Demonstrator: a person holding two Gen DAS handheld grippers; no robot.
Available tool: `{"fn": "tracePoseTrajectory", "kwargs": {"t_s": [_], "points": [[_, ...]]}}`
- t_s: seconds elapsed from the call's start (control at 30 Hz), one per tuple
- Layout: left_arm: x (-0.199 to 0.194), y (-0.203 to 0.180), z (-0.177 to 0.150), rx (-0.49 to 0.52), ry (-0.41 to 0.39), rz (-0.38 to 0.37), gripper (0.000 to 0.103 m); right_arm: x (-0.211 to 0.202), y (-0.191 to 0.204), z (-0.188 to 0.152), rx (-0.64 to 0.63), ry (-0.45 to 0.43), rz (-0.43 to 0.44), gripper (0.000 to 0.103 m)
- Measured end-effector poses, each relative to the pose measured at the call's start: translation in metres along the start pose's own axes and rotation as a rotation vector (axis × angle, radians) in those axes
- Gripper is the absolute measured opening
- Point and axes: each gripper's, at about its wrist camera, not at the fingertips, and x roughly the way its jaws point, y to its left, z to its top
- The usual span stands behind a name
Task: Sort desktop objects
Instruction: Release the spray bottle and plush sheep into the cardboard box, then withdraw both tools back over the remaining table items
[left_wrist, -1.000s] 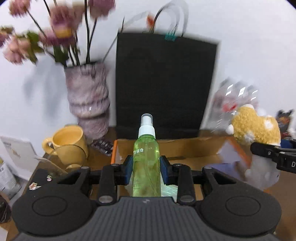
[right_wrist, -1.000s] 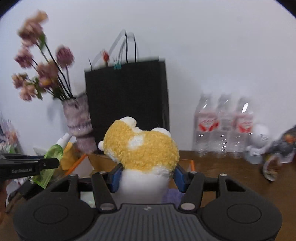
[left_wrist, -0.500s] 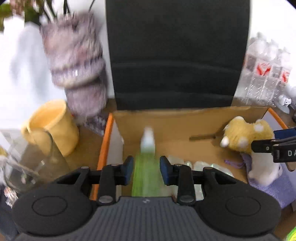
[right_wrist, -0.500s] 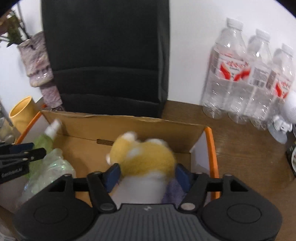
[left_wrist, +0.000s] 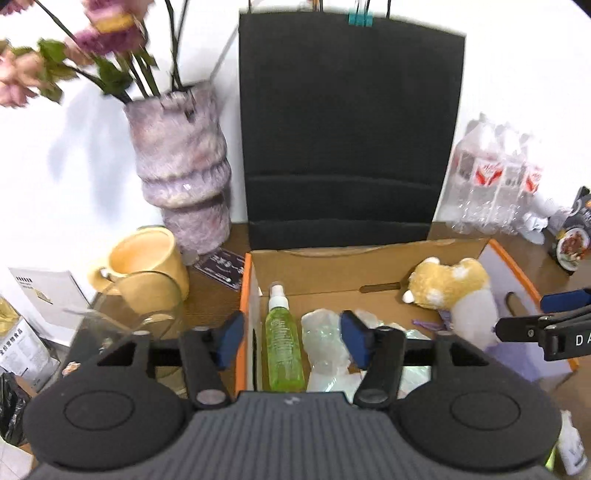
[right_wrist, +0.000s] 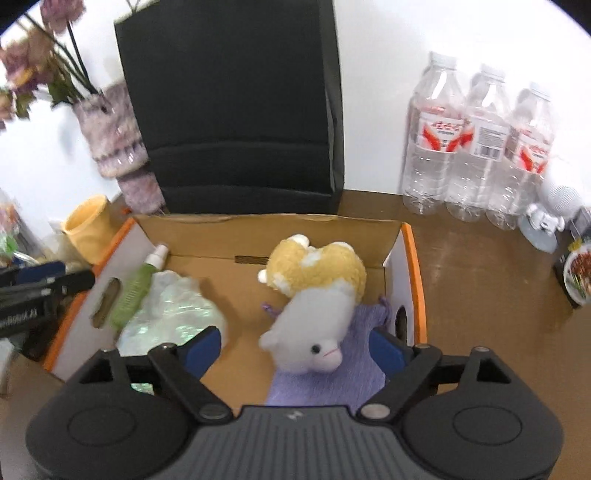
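**Both things dropped in the box**

Your spray bottle (left_wrist: 283, 343) and plush toy (right_wrist: 314, 291) were pinched in the grippers a second ago; now both lie in the box (right_wrist: 415, 266). The bottle rests along the left wall, next to a crinkly clear bag (right_wrist: 170, 310). The toy lies on its side on a purple cloth (right_wrist: 354, 373) near the right wall.

Your left gripper (left_wrist: 293, 341) is opening, with the bottle below it and no pad touching it. Your right gripper (right_wrist: 295, 350) is opening too, spread wide, with the toy loose between its pads.

So these two things look sorted. Left on the desk you can see a yellow mug (left_wrist: 147, 266), a glass (left_wrist: 140, 306), a vase (left_wrist: 184, 166), a black bag (left_wrist: 347, 129) and water bottles (right_wrist: 476, 147). I cannot tell which of these you must sort
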Motion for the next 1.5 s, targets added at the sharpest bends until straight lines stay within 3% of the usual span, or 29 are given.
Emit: {"fn": "tracePoseTrajectory", "kwargs": {"t_s": [0.23,0.33,0.47,0.63,0.77,0.97,1.5], "points": [[-0.077,-0.009,-0.034,0.029,-0.060,-0.019,0.077,-0.060,0.018,-0.043,0.014,-0.043,-0.005,0.091],[-0.111,-0.012,-0.072,0.019,-0.111,-0.028,0.084,-0.083,0.027,-0.074,0.009,-0.074,-0.019,0.093],[-0.141,-0.016,-0.136,-0.001,-0.117,-0.101,0.098,-0.104,0.041,-0.132,0.001,-0.090,-0.022,0.093],[-0.161,-0.018,-0.209,-0.029,-0.104,-0.107,0.098,-0.116,0.052,-0.209,-0.015,-0.090,-0.024,0.093],[-0.168,-0.020,-0.253,-0.028,-0.114,-0.108,0.098,-0.123,0.048,-0.266,0.050,-0.151,-0.038,0.093],[-0.155,-0.026,-0.265,-0.009,-0.092,-0.114,0.099,-0.117,0.045,-0.297,0.044,-0.198,-0.028,0.093],[-0.134,-0.026,-0.277,-0.030,-0.002,-0.132,0.103,-0.102,0.061,-0.305,-0.035,-0.174,-0.153,0.103]]}}
